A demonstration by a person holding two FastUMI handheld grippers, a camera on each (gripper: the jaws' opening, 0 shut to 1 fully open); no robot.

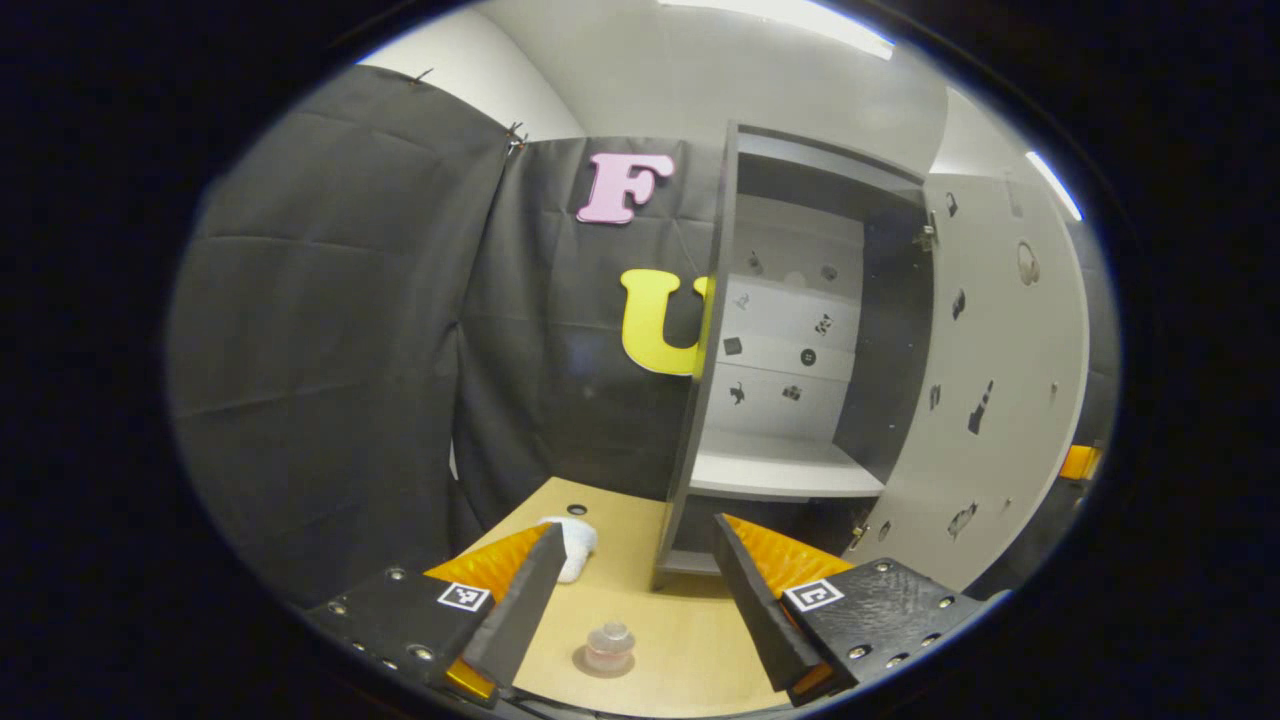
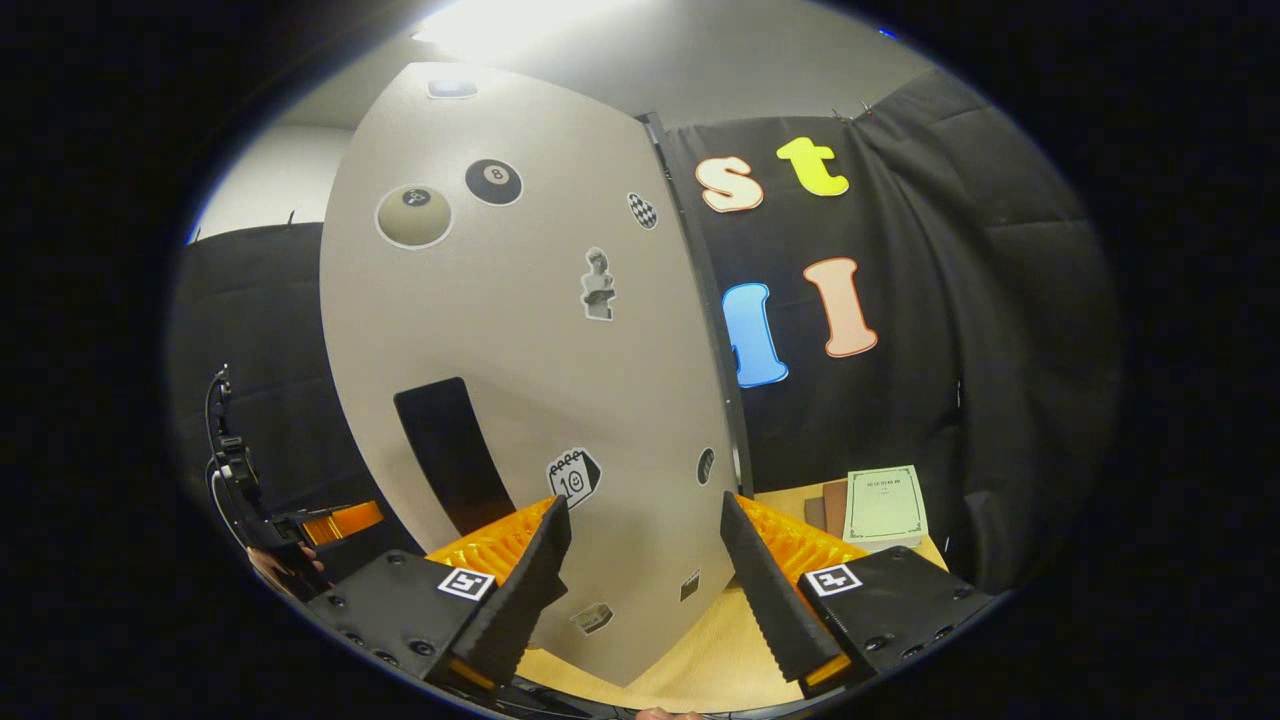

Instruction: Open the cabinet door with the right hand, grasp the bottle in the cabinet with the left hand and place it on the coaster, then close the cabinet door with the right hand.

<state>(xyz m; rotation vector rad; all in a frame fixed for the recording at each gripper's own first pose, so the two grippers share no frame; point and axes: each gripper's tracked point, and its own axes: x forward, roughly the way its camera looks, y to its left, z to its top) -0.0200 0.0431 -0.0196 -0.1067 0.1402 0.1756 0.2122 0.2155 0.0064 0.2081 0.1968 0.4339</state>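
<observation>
In the left gripper view my left gripper (image 1: pixel 633 590) sits at the bottom of the frame with its two fingers spread wide and nothing between them. Just beyond them, low in the centre, a small clear plastic bottle (image 1: pixel 610 646) stands upright on a round coaster (image 1: pixel 603 663) on the light wooden tabletop (image 1: pixel 690 640). A white crumpled cloth-like lump (image 1: pixel 572 545) lies on the table behind my left finger; I cannot tell what it is. Right of centre stands the dark cabinet (image 1: pixel 790 330), its pale shelves (image 1: pixel 780 468) exposed, with its light grey door (image 1: pixel 990 380) swung open at the right of the frame, dotted with small stickers.

In the right gripper view my right gripper (image 2: pixel 645 585) is also spread apart at the bottom of the frame, holding nothing, with the lower edge of the grey sticker-covered door (image 2: pixel 520 350) just beyond the fingers; I cannot tell whether they touch it. At lower right a pale green booklet (image 2: pixel 884 507) lies on the table. At far left, the other gripper's tip (image 2: pixel 340 521) shows.
</observation>
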